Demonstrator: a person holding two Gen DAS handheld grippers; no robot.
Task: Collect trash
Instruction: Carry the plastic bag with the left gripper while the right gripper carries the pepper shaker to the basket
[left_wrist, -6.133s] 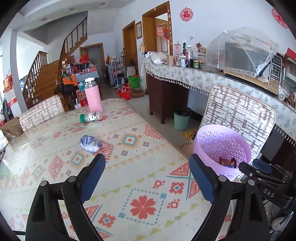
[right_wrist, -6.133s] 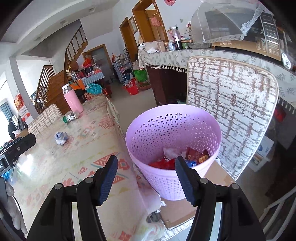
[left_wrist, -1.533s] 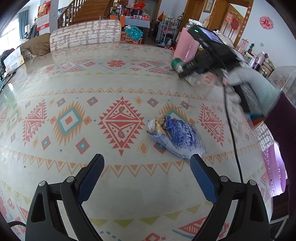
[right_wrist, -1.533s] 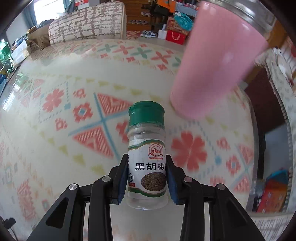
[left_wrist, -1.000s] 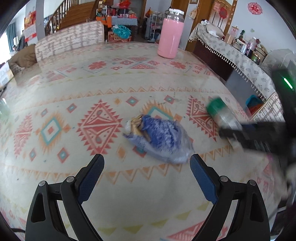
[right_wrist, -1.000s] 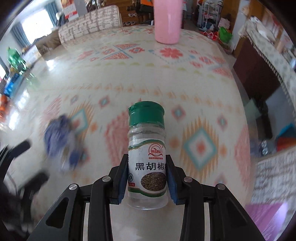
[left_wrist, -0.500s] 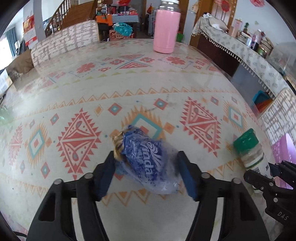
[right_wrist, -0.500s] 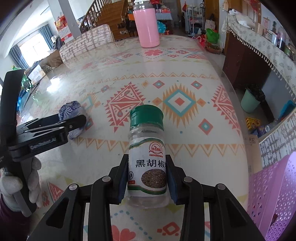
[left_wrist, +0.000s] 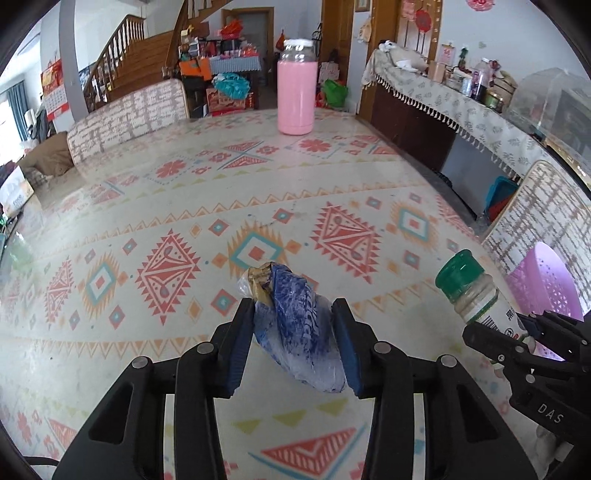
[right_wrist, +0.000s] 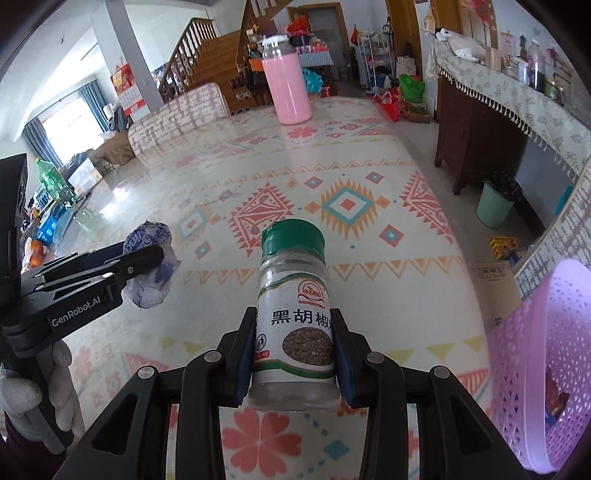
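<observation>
My left gripper is shut on a crumpled blue and white plastic bag and holds it above the patterned table. The bag also shows in the right wrist view, pinched in the left gripper. My right gripper is shut on a clear pepper jar with a green cap; the jar also shows in the left wrist view. The purple perforated trash basket stands at the right past the table edge, with wrappers inside; it also shows in the left wrist view.
A tall pink jar stands at the table's far end. Patterned chairs stand behind the table and beside the basket. A sideboard with a fringed cloth runs along the right wall. A green bin and boxes are on the floor.
My left gripper has closed on the bag and lifted it off the table. My right gripper has carried the pepper jar from the pink jar toward the basket side.
</observation>
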